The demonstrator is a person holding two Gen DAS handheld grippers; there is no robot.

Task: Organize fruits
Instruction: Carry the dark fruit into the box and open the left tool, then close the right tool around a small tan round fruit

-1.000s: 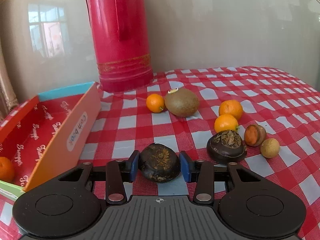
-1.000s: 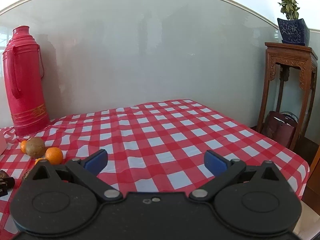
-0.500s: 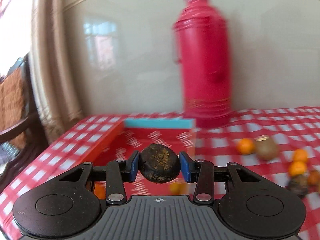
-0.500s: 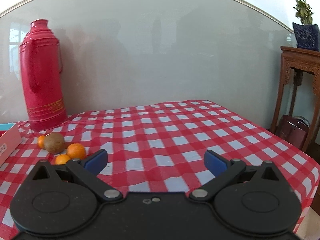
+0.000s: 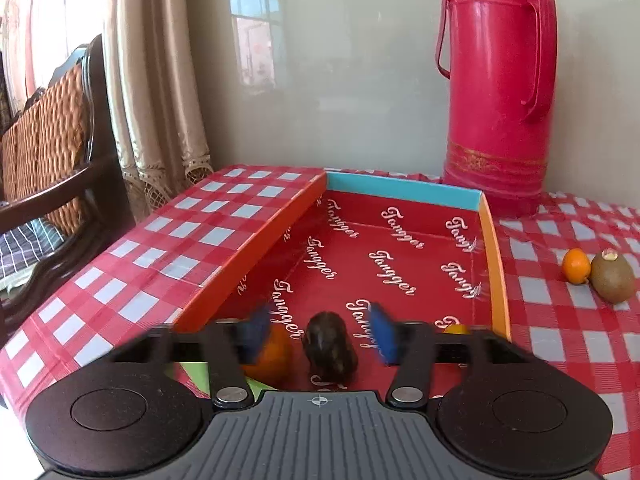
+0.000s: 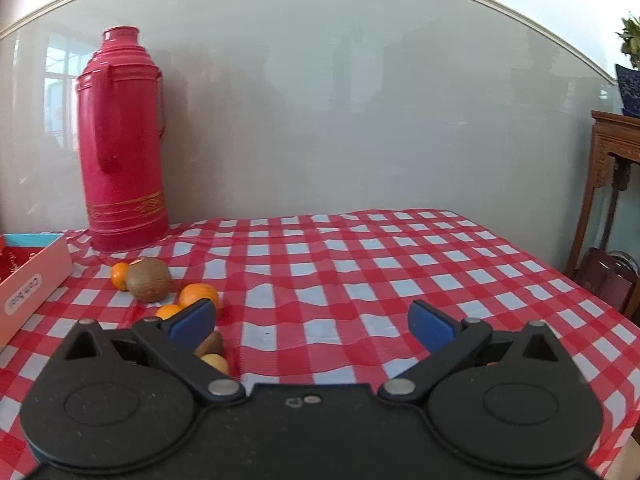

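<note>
My left gripper (image 5: 320,334) is open above the near end of the red box (image 5: 404,196). A dark brown fruit (image 5: 330,346) lies loose between its blurred pads, inside the box. An orange (image 5: 268,354) sits beside it, and another orange (image 5: 456,329) shows at the box's right wall. My right gripper (image 6: 312,322) is open and empty above the checked tablecloth. A kiwi (image 6: 148,279), small oranges (image 6: 199,295) and small brown fruits (image 6: 214,360) lie to its left. The kiwi (image 5: 612,278) and an orange (image 5: 576,266) also show in the left wrist view.
A tall red thermos (image 5: 498,92) stands at the back against the wall, also in the right wrist view (image 6: 122,144). A wicker chair (image 5: 48,152) and a curtain are left of the table. A wooden stand (image 6: 612,168) is at the far right.
My left gripper carried the dark fruit from the tablecloth over the box and opened, and the fruit dropped free inside. The right gripper turned left toward the fruits.
</note>
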